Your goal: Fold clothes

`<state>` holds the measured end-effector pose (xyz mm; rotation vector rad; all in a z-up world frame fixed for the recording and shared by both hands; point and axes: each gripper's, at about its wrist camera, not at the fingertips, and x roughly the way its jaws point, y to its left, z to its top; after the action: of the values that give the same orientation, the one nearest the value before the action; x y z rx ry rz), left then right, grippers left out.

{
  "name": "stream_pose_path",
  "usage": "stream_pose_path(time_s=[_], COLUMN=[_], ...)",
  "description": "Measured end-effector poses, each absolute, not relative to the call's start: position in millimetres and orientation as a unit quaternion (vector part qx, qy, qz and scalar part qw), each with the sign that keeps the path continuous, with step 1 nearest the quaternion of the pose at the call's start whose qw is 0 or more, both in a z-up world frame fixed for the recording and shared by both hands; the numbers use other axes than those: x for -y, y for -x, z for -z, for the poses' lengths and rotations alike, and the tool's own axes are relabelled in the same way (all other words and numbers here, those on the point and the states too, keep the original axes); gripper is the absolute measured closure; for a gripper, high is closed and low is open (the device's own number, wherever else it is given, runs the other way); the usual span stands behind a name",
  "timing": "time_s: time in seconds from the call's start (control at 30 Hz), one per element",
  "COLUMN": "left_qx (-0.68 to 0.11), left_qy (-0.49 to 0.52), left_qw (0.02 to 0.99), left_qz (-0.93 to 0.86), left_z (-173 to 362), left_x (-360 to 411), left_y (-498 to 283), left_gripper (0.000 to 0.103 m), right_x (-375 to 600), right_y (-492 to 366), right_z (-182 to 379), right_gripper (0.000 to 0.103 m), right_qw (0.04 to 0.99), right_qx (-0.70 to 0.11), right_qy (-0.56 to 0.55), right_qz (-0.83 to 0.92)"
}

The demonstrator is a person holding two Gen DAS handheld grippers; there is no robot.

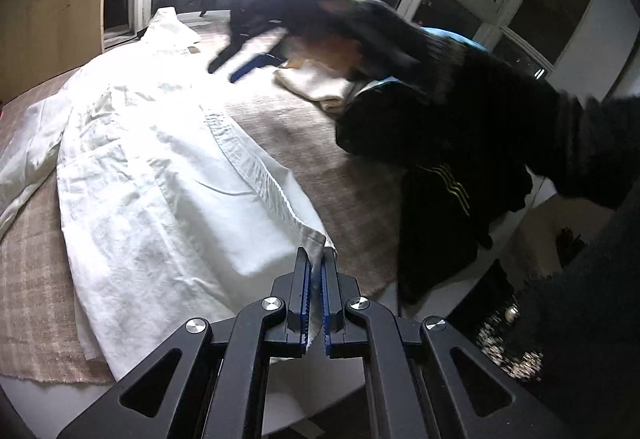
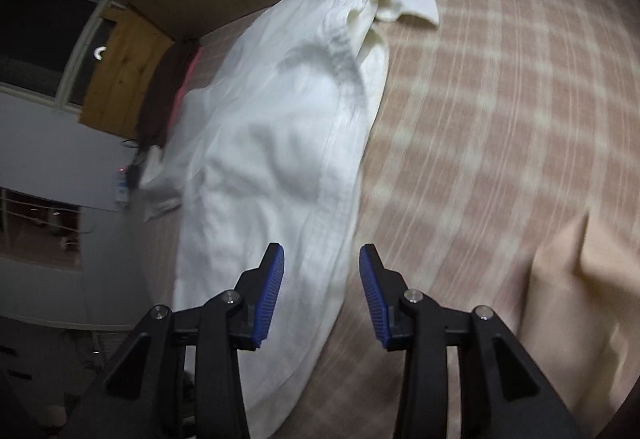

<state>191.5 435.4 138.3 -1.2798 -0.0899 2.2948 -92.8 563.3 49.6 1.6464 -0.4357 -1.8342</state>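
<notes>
A white shirt (image 1: 160, 167) is spread across the checked surface (image 1: 304, 143) at frame centre, its lower hem corner clenched in the left gripper (image 1: 316, 259), while the right gripper (image 2: 322, 259) hangs released above it; the corner is best carried low and straight.

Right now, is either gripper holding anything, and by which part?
The left gripper is shut on the white shirt, pinching its bottom hem corner at the button-placket edge. The right gripper is open above the shirt, holding nothing.
</notes>
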Motion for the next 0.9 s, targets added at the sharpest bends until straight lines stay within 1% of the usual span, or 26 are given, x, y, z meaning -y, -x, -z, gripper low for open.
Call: stream_pose_path(time_s=[0.1,0.23,0.4,0.5,0.57,0.63,0.67,0.7,0.77,0.83,0.9], left_qx=[0.038,0.022,0.011,0.002,0.001,0.003,0.005,0.007,0.015,0.034,0.059], left_qy=[0.465,0.456,0.454,0.454,0.452,0.447,0.445,0.444,0.438,0.432,0.426], left_qw=[0.267,0.292,0.303,0.303,0.3,0.296,0.293,0.289,0.281,0.27,0.257], left_qz=[-0.843,-0.84,-0.838,-0.838,-0.84,-0.844,-0.846,-0.848,-0.854,-0.86,-0.866], left_z=[-134,-134,-142,-143,-145,-148,-150,-152,-157,-163,-168], left_x=[-443,-460,-466,-468,-466,-463,-461,-457,-448,-432,-412], left_y=[-188,-188,-190,-191,-192,-194,-196,-197,-200,-202,-202], left_gripper=[0.099,0.099,0.099,0.099,0.099,0.099,0.099,0.099,0.099,0.099,0.099], right_x=[-564,-560,-552,-543,-539,-536,-535,-532,-530,-527,-516], right_y=[57,35,47,67,84,102,109,116,130,144,154], right_z=[-41,-26,-14,-12,-12,-13,-14,-17,-25,-39,-58], right_gripper=[0.062,0.062,0.062,0.062,0.062,0.062,0.065,0.075,0.084,0.097,0.099], right_qw=[0.322,0.324,0.326,0.334,0.319,0.322,0.326,0.325,0.303,0.299,0.305], right_qx=[0.163,0.183,0.227,0.253,0.245,0.266,0.272,0.272,0.259,0.268,0.248], right_qy=[-0.644,-0.662,-0.659,-0.648,-0.64,-0.628,-0.622,-0.614,-0.603,-0.582,-0.569], right_qz=[0.675,0.651,0.638,0.636,0.655,0.657,0.658,0.666,0.691,0.707,0.723])
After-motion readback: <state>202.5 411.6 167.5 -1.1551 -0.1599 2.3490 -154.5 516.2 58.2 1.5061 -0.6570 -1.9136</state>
